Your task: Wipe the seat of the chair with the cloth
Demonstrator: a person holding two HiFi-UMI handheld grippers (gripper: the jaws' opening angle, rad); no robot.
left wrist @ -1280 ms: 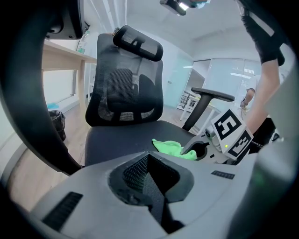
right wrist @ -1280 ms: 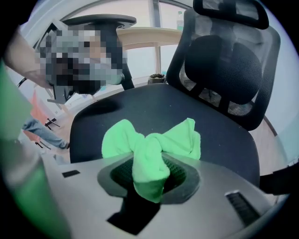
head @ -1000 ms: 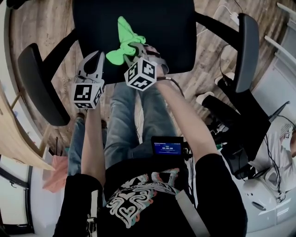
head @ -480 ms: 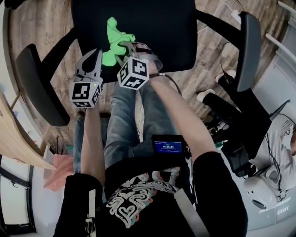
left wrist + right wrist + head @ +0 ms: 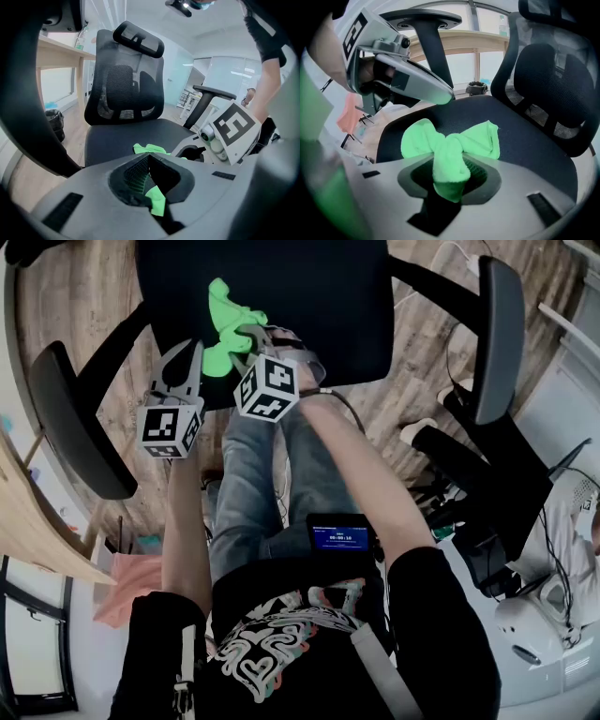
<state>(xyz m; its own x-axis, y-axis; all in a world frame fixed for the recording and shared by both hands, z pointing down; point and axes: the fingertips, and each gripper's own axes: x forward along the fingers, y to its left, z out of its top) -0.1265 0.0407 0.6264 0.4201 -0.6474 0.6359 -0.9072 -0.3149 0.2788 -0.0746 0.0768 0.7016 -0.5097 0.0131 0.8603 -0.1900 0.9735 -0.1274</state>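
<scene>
The left gripper (image 5: 149, 158) hovers at the front edge of the seat (image 5: 117, 136), jaws closed tip to tip. A green scrap (image 5: 157, 200) behind the tips may be pinched cloth, but that is unclear. Just right, the green cloth (image 5: 480, 138) lies bunched on the seat. Its middle is clamped between the jaws of the right gripper (image 5: 449, 165), and both ends fan out beyond the tips.

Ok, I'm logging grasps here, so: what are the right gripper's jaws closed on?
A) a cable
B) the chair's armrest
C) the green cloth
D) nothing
C: the right gripper view shows the right gripper pinching the bunched green cloth between its jaws, above the chair seat.
</scene>
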